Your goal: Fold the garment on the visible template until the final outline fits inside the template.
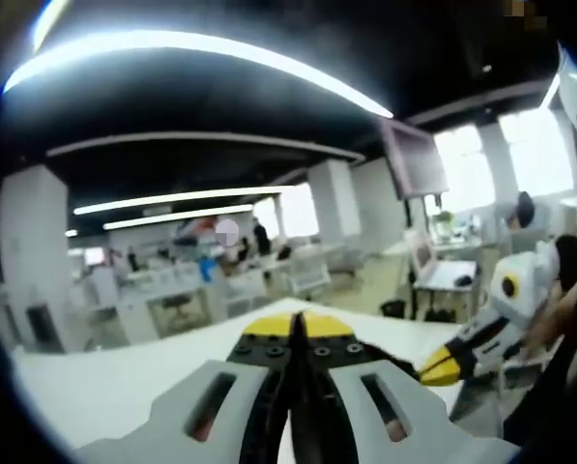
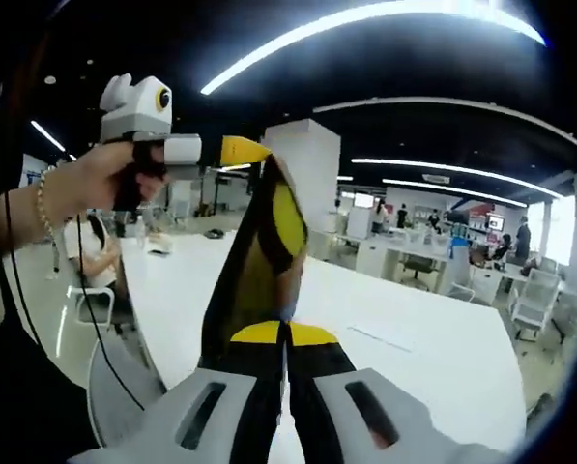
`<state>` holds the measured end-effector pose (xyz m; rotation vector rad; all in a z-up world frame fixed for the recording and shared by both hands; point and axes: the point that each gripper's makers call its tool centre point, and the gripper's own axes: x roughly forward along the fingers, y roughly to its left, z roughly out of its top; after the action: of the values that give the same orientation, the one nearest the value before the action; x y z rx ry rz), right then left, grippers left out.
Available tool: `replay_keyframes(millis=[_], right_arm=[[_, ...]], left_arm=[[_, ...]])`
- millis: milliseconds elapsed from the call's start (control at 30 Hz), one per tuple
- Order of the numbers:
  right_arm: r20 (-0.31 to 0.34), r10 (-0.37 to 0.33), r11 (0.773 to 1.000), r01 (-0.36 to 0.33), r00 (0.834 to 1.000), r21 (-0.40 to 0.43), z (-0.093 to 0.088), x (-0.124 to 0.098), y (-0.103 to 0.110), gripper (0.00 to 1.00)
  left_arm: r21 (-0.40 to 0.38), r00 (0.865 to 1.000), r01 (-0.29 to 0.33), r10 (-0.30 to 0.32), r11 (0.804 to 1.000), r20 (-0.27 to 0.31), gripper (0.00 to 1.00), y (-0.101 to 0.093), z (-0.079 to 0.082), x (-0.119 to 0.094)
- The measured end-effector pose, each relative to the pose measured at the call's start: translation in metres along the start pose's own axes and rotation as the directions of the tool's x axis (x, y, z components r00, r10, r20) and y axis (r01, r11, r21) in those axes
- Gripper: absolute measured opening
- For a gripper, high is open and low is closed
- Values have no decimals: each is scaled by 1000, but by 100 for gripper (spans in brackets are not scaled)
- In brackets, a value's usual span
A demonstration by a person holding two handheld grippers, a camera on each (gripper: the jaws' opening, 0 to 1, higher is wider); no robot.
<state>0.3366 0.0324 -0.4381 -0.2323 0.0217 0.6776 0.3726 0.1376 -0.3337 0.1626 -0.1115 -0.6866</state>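
A black and yellow garment hangs stretched in the air above the white table. My right gripper is shut on its lower end. Its upper end runs to my left gripper, which a hand holds up at the upper left. In the left gripper view my left gripper has its yellow tips pressed together over the table. The right gripper comes in from the right, with a dark strip of the garment between the two.
An open office lies around the table: pillars, rows of desks, and people far off. A chair with a seated person stands left of the table. A small desk and a hanging screen are beyond its far edge.
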Motion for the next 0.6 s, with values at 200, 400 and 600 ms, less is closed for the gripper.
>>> replay_keyframes(millis=[200, 400, 600], right_arm=[[54, -85, 995, 88, 995, -55, 34, -13, -38, 1], [158, -147, 974, 171, 976, -151, 86, -30, -58, 1], [262, -162, 946, 225, 951, -232, 138, -48, -61, 1]], left_arm=[[22, 1000, -13, 13, 1000, 12, 0, 5, 5, -7], [45, 997, -22, 18, 999, 71, 0, 7, 29, -16], [94, 992, -21, 9, 995, 125, 0, 3, 61, -26]])
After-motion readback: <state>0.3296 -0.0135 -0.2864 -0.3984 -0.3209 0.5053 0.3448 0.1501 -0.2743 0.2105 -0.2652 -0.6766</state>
